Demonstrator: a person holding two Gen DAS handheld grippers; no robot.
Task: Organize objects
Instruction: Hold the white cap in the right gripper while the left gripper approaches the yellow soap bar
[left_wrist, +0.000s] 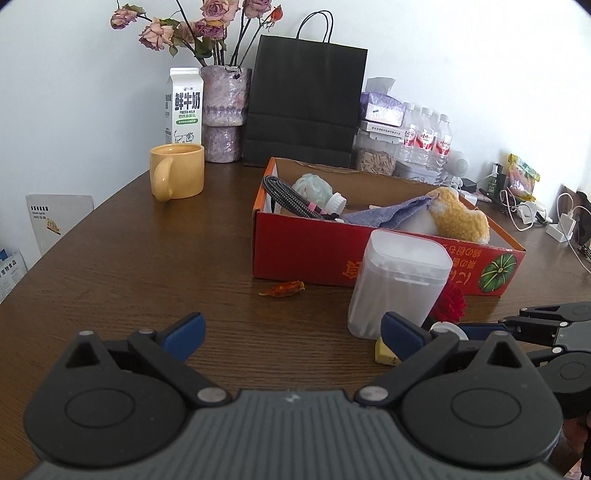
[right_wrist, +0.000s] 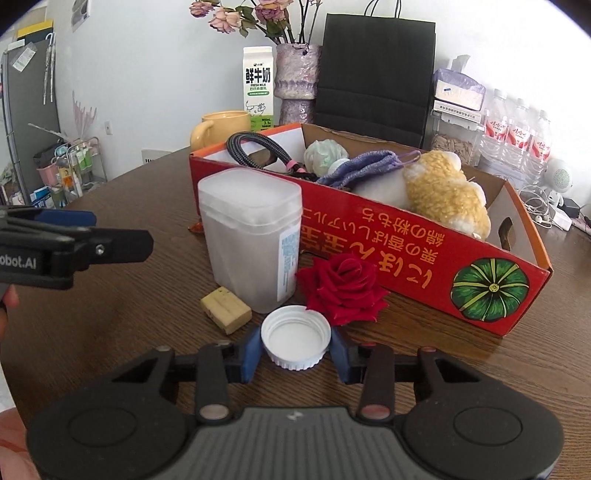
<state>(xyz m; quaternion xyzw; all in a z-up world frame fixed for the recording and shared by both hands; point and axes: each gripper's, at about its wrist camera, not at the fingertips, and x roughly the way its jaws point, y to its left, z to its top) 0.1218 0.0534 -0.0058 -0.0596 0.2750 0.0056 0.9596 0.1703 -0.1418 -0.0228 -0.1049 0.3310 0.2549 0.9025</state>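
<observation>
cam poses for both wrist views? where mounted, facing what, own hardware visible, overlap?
Left wrist: on the left claw, facing across the table toward the mug; its open jaws show, the right claw entering at the right edge.
Right wrist: on the right claw, jaws flanking the white cap; the left claw enters from the left.
Shared: red box, frosted container, rose.

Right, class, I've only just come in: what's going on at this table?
A person is tidying loose bits into a red cardboard box. The right gripper has its fingers on either side of a white bottle cap lying open side up. The left gripper is open and empty. A plastic container, red rose and yellow block remain outside.
</observation>
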